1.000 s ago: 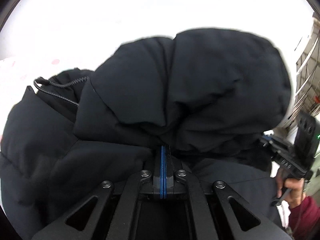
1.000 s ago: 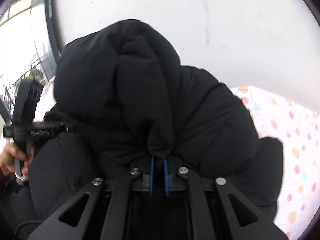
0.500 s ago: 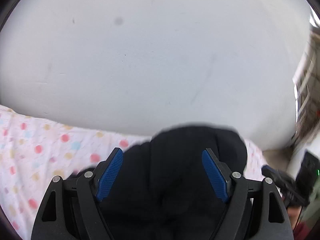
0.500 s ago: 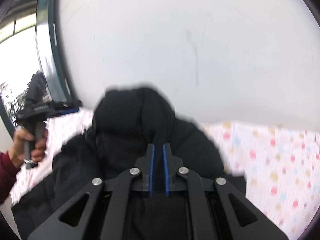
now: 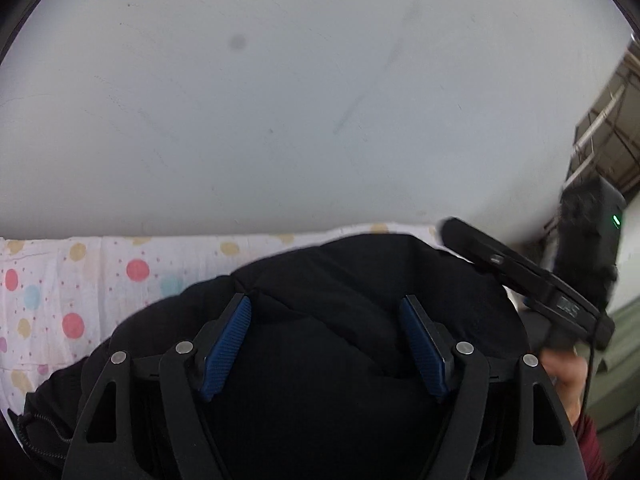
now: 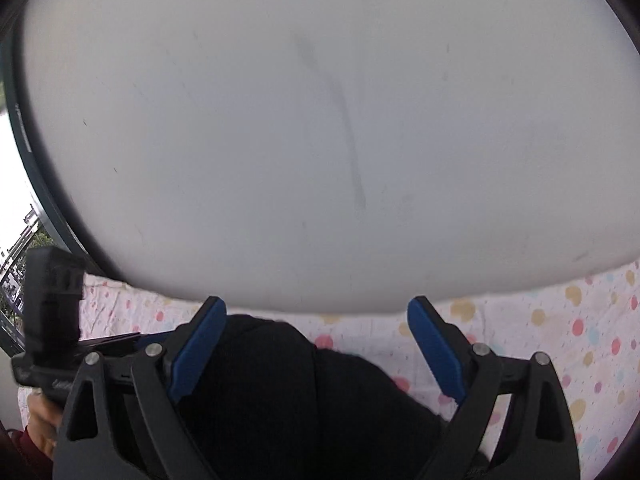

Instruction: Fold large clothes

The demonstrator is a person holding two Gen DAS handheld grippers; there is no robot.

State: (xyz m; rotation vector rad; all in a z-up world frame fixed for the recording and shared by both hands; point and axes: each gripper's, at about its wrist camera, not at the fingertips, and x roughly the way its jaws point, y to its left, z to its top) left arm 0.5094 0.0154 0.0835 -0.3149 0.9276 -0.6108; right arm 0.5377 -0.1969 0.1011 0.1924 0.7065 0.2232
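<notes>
A black puffer jacket (image 5: 360, 292) lies bunched on a polka-dot sheet (image 5: 80, 276). My left gripper (image 5: 326, 320) is open, its blue pads (image 5: 228, 340) spread just above the jacket, holding nothing. The right gripper's body shows at the right edge of the left wrist view (image 5: 532, 280). In the right wrist view the jacket (image 6: 280, 380) lies below my right gripper (image 6: 316, 320), which is open and empty, blue pads (image 6: 436, 352) wide apart. The left gripper's body shows at the left in that view (image 6: 52, 320).
A plain grey-white wall (image 5: 280, 100) rises right behind the sheet (image 6: 560, 340). A dark window frame (image 6: 24, 152) stands at the left of the right wrist view. A person's hand in a maroon sleeve (image 5: 576, 396) holds the right gripper.
Both grippers were shut on the jacket and holding it up; the left let go first, then the right. The jacket has dropped onto the sheet and both grippers now hover over it.
</notes>
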